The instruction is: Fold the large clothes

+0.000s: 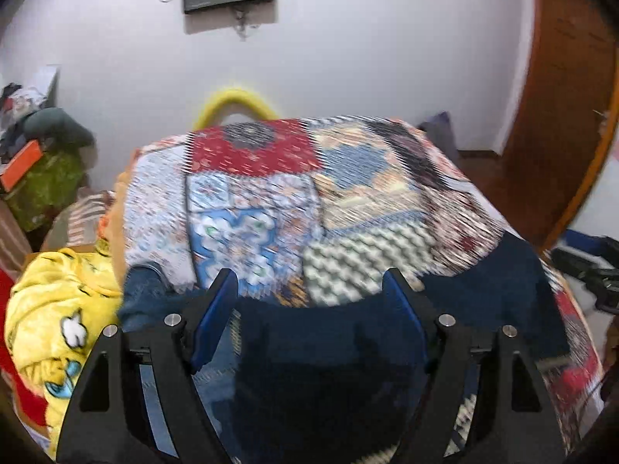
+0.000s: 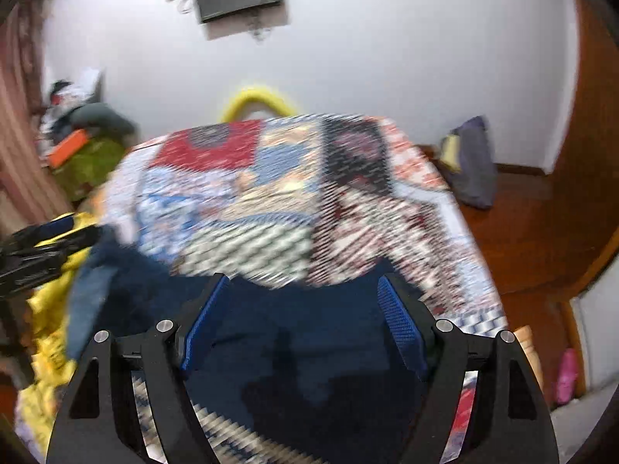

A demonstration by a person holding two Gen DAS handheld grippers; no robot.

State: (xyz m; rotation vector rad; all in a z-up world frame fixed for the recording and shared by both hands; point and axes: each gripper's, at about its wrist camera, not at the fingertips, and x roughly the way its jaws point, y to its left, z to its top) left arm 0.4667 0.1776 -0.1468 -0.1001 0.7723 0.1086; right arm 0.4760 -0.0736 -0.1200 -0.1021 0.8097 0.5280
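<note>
Now | both hand-held grippers released, jaws apart | above dark blue garment (image 1: 329,348) on patchwork quilt (image 1: 271,201)

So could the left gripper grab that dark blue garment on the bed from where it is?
Probably yes: the left gripper has its jaws open right over the dark blue garment, with nothing between them.
</note>
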